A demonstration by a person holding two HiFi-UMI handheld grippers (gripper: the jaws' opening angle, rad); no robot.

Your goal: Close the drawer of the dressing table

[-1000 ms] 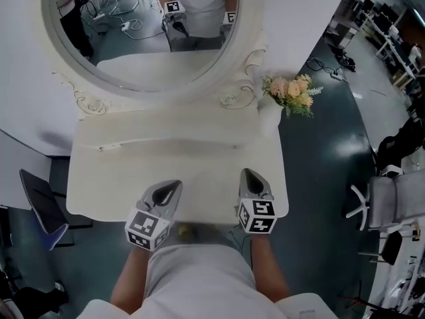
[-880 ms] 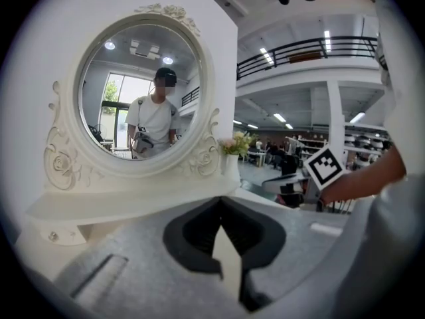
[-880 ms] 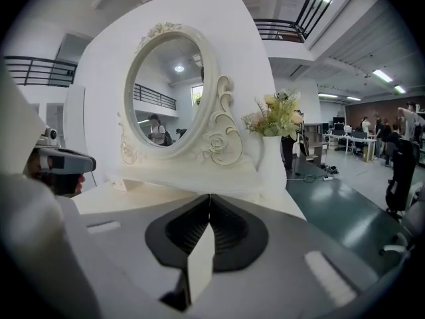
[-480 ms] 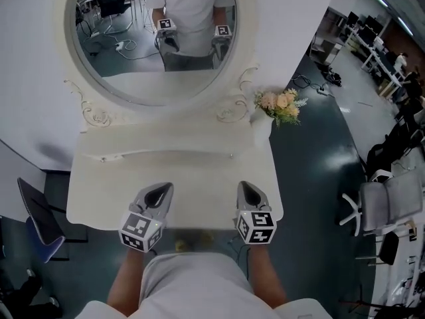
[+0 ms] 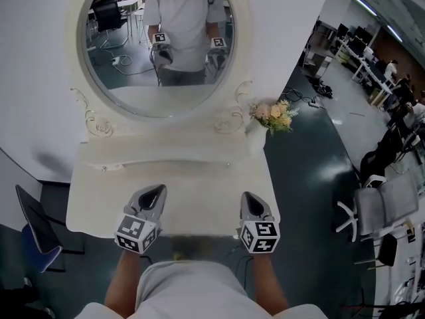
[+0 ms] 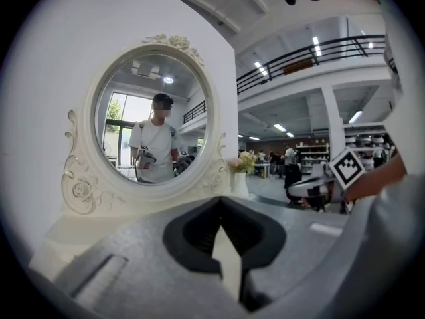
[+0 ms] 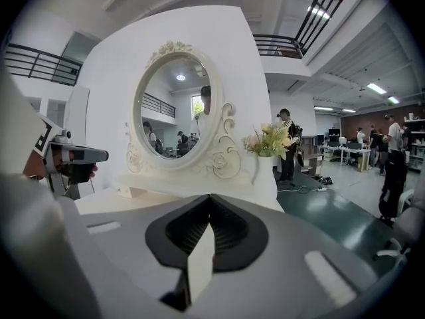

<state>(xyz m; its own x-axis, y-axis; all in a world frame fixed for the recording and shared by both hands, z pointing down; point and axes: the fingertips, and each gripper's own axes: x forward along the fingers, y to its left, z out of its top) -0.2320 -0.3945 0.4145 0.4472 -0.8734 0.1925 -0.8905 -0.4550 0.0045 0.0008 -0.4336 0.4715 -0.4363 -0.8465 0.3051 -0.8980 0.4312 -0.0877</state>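
Note:
The cream dressing table (image 5: 199,178) with its oval mirror (image 5: 163,45) fills the middle of the head view. Its drawer does not show clearly; only a blurred dark strip (image 5: 192,243) lies under the front edge between my hands. My left gripper (image 5: 154,193) hovers over the front left of the tabletop, jaws shut and empty. My right gripper (image 5: 251,199) hovers over the front right, also shut and empty. In the left gripper view the gripper (image 6: 221,203) points at the mirror (image 6: 156,135). The right gripper (image 7: 210,199) points at the mirror's right side (image 7: 174,115).
A white vase of pale flowers (image 5: 271,115) stands at the table's back right corner. A raised shelf (image 5: 166,153) runs below the mirror. A blue chair (image 5: 36,234) sits at the left, an office chair (image 5: 372,208) on the dark floor at the right.
The head view has tilted up, so the mirror now shows more of the person. Both grippers stay shut over the table's front edge, barely moved.

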